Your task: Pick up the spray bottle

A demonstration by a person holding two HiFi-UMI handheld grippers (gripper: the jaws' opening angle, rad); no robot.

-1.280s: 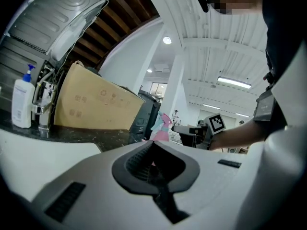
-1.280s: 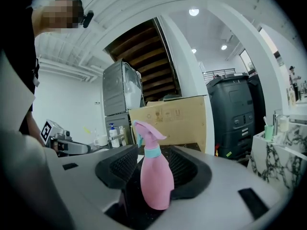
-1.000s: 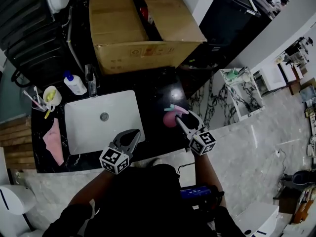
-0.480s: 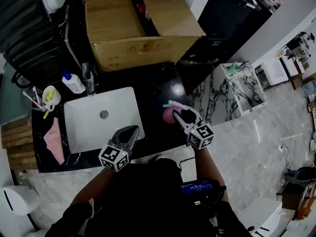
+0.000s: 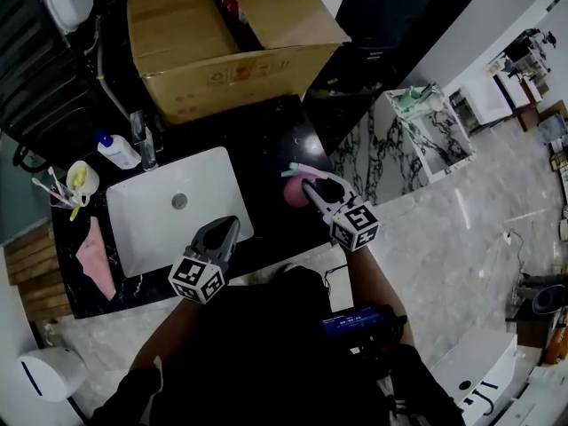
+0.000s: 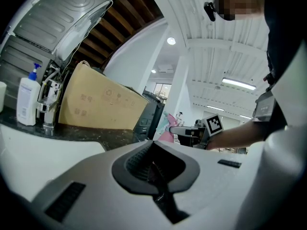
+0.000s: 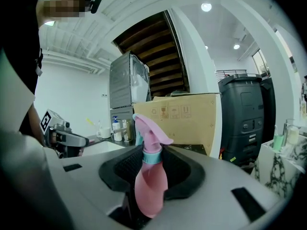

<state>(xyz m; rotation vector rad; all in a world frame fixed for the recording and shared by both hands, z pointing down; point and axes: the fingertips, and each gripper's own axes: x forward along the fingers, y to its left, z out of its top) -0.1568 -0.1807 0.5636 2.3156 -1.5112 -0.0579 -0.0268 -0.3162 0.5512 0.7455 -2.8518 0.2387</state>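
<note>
A pink spray bottle (image 5: 293, 190) with a teal collar and trigger stands upright on the black counter (image 5: 266, 149), right of the sink. My right gripper (image 5: 311, 187) is level around it, and its jaws have just been closing. In the right gripper view the bottle (image 7: 151, 176) fills the gap and the pads (image 7: 125, 166) press its neck and shoulder on both sides. My left gripper (image 5: 226, 226) hovers over the sink's front right corner, shut and with nothing in it (image 6: 153, 145). From the left gripper view the bottle (image 6: 165, 128) shows far off beside the right gripper (image 6: 184, 130).
A white sink (image 5: 151, 229) with a tap (image 5: 142, 145) lies left of the bottle. Behind it stands a big cardboard box (image 5: 222, 34). A pump bottle (image 5: 114, 149), a cup of toothbrushes (image 5: 75, 180) and a pink cloth (image 5: 93, 251) sit at the left. A marble stand (image 5: 417, 140) is on the right.
The right gripper's jaws have drawn in onto the spray bottle. Both grippers stay where they were; the whole head view has shifted a little to the left.
</note>
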